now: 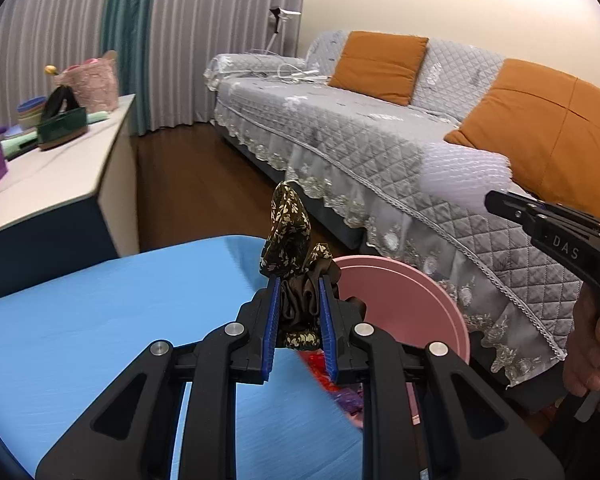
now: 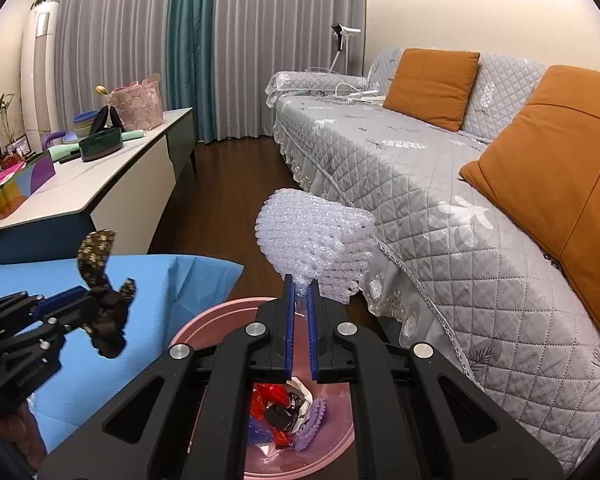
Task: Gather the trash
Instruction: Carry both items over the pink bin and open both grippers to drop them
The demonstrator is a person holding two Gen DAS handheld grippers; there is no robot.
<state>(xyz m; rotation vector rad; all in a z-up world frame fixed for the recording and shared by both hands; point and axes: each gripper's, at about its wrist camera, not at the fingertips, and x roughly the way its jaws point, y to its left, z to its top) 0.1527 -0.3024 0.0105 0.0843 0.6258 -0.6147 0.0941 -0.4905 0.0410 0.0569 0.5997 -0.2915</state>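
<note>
My left gripper (image 1: 299,316) is shut on a brown floral scrunchie (image 1: 288,232), held over the edge of the blue table (image 1: 100,320) beside the pink bin (image 1: 412,300). It also shows in the right wrist view (image 2: 112,312), with the scrunchie (image 2: 96,252) sticking up. My right gripper (image 2: 299,320) is shut on a white foam net (image 2: 316,236) directly above the pink bin (image 2: 204,324), which holds red, black and purple trash (image 2: 288,412). The right gripper (image 1: 496,202) and its foam net (image 1: 464,176) show at the right of the left wrist view.
A grey quilted sofa (image 2: 440,184) with orange cushions (image 2: 432,80) runs along the right. A white sideboard (image 2: 100,184) on the left carries a green bowl (image 2: 100,144), a pink bag and other items. Dark wood floor (image 2: 228,176) lies between them.
</note>
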